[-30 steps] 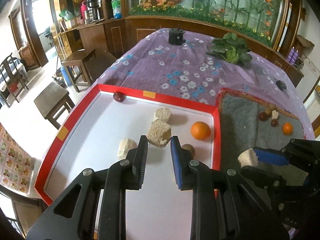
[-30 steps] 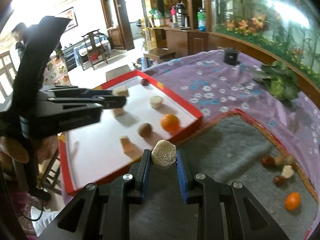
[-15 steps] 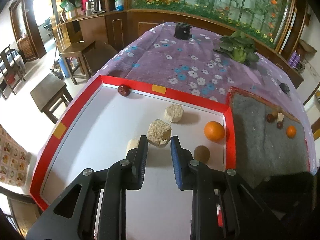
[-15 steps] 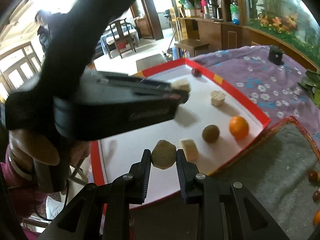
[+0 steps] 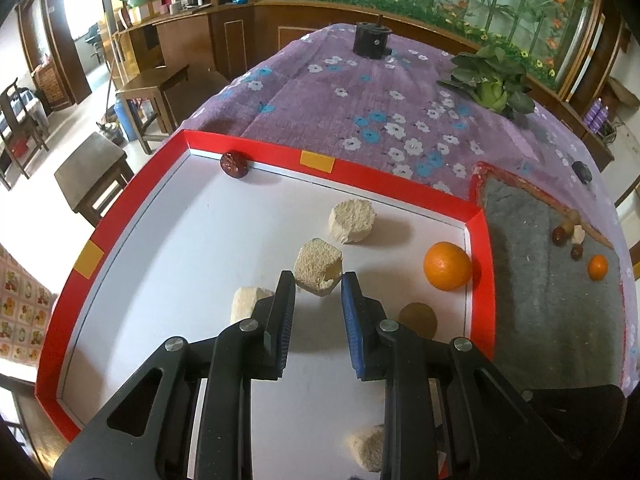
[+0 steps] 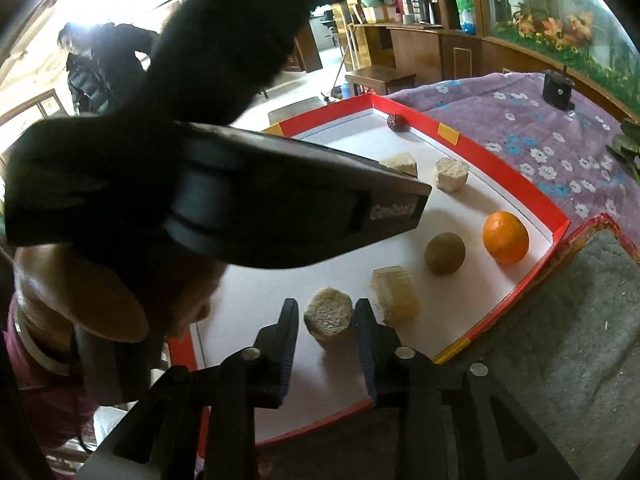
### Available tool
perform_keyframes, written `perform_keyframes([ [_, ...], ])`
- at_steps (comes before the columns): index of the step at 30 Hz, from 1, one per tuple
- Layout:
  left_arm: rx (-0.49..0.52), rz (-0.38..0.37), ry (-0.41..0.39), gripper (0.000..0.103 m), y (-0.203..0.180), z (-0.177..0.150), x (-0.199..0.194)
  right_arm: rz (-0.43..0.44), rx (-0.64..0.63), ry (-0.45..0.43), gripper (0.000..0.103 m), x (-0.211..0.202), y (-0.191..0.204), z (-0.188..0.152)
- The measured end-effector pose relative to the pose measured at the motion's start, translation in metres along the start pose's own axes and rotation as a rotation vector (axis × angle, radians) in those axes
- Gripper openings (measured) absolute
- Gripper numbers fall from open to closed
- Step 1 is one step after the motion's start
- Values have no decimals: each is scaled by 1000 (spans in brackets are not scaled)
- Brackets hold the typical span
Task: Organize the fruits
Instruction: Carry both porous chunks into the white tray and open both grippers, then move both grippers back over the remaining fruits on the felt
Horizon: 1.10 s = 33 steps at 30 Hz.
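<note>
A red-rimmed white tray (image 5: 256,162) (image 6: 520,196) holds several beige chunks, an orange (image 5: 447,266) (image 6: 505,237), a kiwi (image 5: 417,318) (image 6: 445,253) and a dark red date (image 5: 234,164) (image 6: 396,122). My left gripper (image 5: 318,300) is open just behind a beige chunk (image 5: 318,266), not gripping it. My right gripper (image 6: 326,320) is open, with a round beige chunk (image 6: 329,316) standing on the tray between its fingers. A squarer chunk (image 6: 395,294) lies just to its right.
A grey felt mat (image 5: 532,280) (image 6: 568,320) right of the tray holds a small orange (image 5: 597,267) and several small dark fruits (image 5: 559,236). The purple flowered cloth (image 5: 360,92) carries a black cup (image 5: 372,40) and leafy greens (image 5: 494,80). The left gripper's body fills the right wrist view's upper left.
My right gripper carried the round beige chunk from over the mat to the tray's near end and opened, leaving it on the tray. My left gripper stayed open, nearly still.
</note>
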<state>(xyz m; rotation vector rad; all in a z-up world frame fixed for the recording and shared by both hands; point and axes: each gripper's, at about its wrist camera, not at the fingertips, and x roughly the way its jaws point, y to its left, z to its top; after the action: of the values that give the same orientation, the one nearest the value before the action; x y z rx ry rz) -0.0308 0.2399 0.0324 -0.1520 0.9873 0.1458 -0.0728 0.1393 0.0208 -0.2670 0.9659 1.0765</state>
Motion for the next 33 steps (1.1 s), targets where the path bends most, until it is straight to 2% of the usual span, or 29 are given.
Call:
perform_keyframes([
  [3,8,13,2,23,-2,0,0,-4,2,0,31,-1,-1,-1],
  [5,7,19,4,28,-2,-1,0,-2,11,-7,31,-5,-1,-2],
  [7,0,15,0,50,-3,0,0,0,17,-16,31,-11,0,-3],
  [9,-9,16,-17,59,-2,0,-4,-6,17,-22,32,-15,-2,-2],
  [22,-22,57,-55,60,-4,-1,-21,-54,26,-60,34,-49,-7,-14],
  [33,40,17,-93,60,-49,2,-40,-120,98,-90,36,-88,-39,-41],
])
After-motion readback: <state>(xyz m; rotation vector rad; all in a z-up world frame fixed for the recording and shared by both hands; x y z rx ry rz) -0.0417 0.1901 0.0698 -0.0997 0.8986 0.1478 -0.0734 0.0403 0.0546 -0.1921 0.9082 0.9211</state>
